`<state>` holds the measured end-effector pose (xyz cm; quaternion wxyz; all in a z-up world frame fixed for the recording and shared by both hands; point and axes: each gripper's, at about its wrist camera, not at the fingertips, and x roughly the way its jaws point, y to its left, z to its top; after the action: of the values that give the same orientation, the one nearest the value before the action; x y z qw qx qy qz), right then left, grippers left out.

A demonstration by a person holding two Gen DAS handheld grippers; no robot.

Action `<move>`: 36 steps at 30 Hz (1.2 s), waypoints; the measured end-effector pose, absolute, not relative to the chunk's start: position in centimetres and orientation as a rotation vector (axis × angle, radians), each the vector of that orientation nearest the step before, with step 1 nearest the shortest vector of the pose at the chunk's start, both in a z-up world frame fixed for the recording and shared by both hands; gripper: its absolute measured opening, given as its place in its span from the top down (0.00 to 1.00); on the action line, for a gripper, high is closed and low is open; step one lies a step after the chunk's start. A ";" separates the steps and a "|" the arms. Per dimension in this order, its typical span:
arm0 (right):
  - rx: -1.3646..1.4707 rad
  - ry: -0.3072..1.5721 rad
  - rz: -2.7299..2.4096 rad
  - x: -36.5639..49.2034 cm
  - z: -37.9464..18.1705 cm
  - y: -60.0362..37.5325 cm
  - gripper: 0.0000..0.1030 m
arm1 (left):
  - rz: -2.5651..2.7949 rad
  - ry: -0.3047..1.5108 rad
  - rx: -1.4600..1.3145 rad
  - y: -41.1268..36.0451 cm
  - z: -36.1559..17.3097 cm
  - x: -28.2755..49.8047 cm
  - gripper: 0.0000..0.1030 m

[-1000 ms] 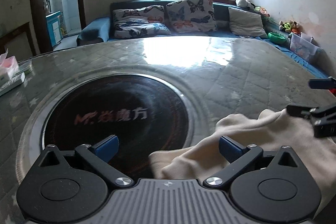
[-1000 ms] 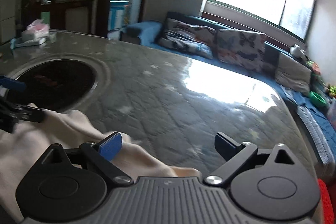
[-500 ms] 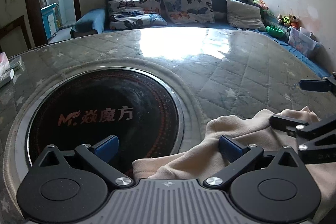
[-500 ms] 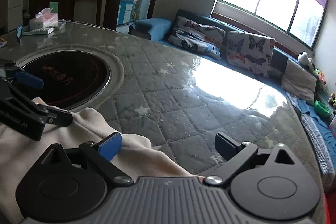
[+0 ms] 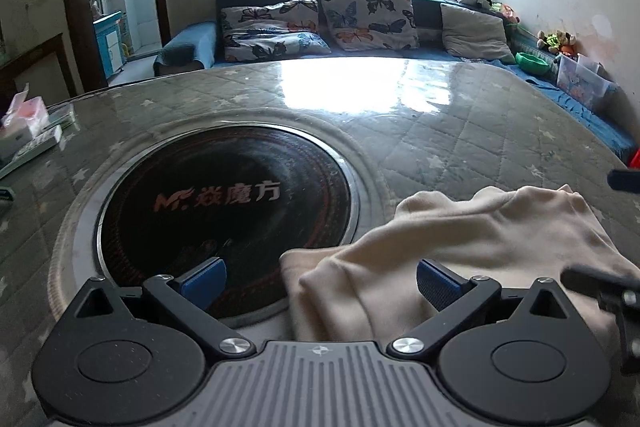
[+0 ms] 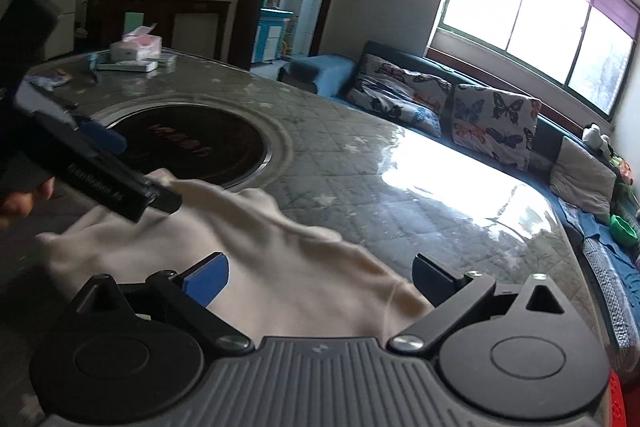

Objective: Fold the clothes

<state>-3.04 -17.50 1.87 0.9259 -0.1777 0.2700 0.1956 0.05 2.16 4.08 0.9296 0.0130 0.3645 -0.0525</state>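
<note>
Both grippers (image 5: 320, 279) (image 6: 320, 277) spread over cream garment (image 5: 460, 235); hob (image 5: 224, 211) seemingly reads "MF 焱魔方".

We see a round table (image 5: 460, 131) with a quilted, star-printed cover under a glossy top. Its black cooktop disc (image 5: 224, 211) sits ahead-left of our left tool. A cream garment (image 5: 472, 239) lies ahead-right, overlapping that disc's rim. Far left rest a tissue box (image 6: 136, 45) and booklets (image 5: 34, 147).

Left gripper (image 5: 318, 277) is holding its jaws wide apart over the cream garment (image 5: 460, 247). Garment is lying bunched near the table's (image 5: 440, 131) near right edge, its left hem overlapping the black round hob (image 5: 224, 219).
</note>
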 end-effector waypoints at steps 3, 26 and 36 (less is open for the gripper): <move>-0.378 0.556 0.436 -4.8 1.7 -16.8 0.03 | -0.093 0.753 -0.009 3.2 4.3 -1.0 0.00; -0.548 0.547 0.746 -11.6 0.5 -8.3 0.11 | -0.083 0.776 -0.213 8.1 4.0 -5.6 0.00; -0.531 0.570 0.751 -11.8 0.2 -8.6 0.11 | -0.088 0.808 -0.057 6.0 2.8 -5.9 0.00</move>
<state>-11.78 -8.64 0.18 0.8572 -0.2526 0.2714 0.3573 -5.88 6.02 2.80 0.9181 -0.0276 0.3930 -0.0428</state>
